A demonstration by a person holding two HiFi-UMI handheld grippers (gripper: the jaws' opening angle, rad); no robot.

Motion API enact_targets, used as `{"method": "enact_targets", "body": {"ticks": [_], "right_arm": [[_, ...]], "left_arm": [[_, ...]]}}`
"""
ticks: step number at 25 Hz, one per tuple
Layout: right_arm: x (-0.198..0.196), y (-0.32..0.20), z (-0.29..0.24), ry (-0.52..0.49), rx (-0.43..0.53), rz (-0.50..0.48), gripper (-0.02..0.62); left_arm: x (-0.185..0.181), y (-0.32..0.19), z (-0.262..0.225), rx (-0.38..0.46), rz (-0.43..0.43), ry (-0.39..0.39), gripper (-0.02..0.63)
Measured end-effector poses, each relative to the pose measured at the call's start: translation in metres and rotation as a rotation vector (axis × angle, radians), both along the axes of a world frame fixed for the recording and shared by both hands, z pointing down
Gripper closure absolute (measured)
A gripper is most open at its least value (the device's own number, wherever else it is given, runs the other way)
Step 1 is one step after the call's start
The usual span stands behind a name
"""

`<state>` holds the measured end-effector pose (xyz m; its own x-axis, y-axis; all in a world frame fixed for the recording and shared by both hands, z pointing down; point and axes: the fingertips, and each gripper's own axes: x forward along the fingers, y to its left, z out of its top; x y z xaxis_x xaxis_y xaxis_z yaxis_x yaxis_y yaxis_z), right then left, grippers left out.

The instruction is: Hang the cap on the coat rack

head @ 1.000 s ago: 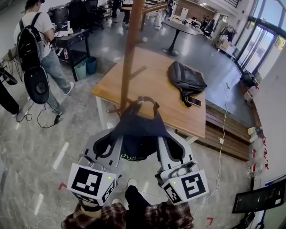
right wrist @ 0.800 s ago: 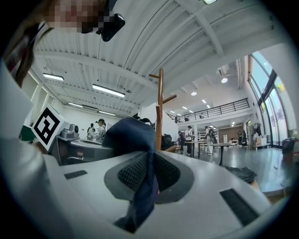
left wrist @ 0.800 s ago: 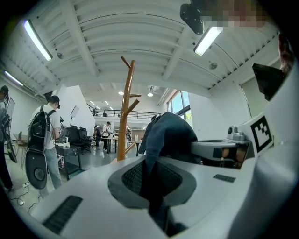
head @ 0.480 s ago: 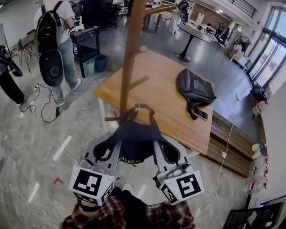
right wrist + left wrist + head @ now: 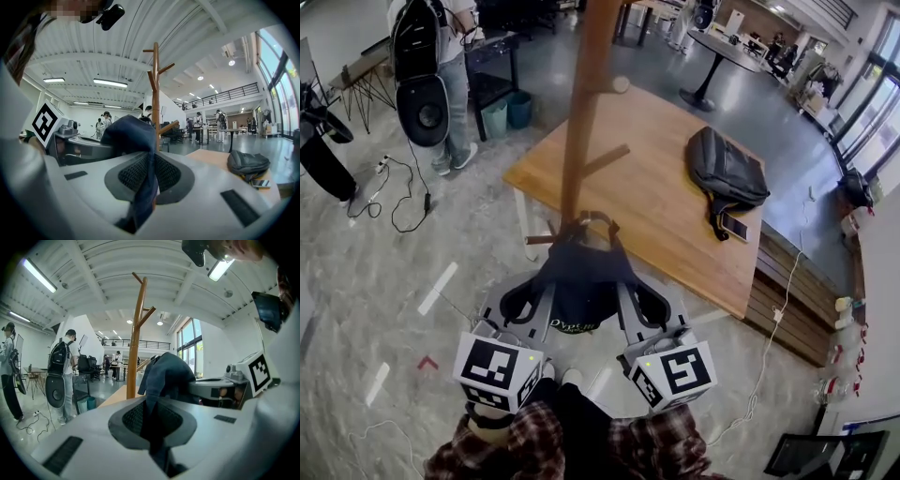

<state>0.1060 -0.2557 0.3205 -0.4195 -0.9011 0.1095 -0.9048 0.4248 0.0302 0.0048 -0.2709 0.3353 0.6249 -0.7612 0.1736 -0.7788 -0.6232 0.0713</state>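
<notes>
A dark navy cap (image 5: 581, 277) hangs stretched between my two grippers, its strap loop (image 5: 591, 220) towards the rack. My left gripper (image 5: 532, 305) is shut on the cap's left edge (image 5: 151, 416). My right gripper (image 5: 633, 300) is shut on its right edge (image 5: 146, 180). The wooden coat rack (image 5: 584, 103) stands just beyond the cap, its pole rising out of the top of the head view. A short peg (image 5: 607, 159) juts right above the cap. In the gripper views the rack's pole (image 5: 137, 341) and its upper pegs (image 5: 157, 70) rise ahead of me.
A wooden table (image 5: 661, 202) behind the rack holds a dark backpack (image 5: 727, 169) and a phone (image 5: 734, 226). A person with a backpack (image 5: 427, 66) stands at the left near a trolley and a bin (image 5: 508, 112). Cables lie on the grey floor (image 5: 384, 272).
The cap and both grippers have come closer to the rack's pole, with the strap loop now near its base pegs. The person at the left has drifted further up the view.
</notes>
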Motion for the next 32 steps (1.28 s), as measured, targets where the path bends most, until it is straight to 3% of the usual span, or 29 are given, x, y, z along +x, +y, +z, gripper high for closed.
{"method": "enact_targets", "body": {"ticks": [9, 23, 32], "right_arm": [[-0.002, -0.03, 0.057, 0.005, -0.07, 0.008, 0.56], [0.005, -0.066, 0.114, 0.001, -0.083, -0.047, 0.56], [0.002, -0.091, 0.149, 0.004, -0.124, -0.06, 0.56]], "left_arm": [[-0.002, -0.026, 0.053, -0.031, -0.017, -0.019, 0.581], [0.002, -0.052, 0.109, -0.034, -0.086, 0.005, 0.581], [0.002, -0.072, 0.14, -0.062, -0.068, 0.002, 0.581]]}}
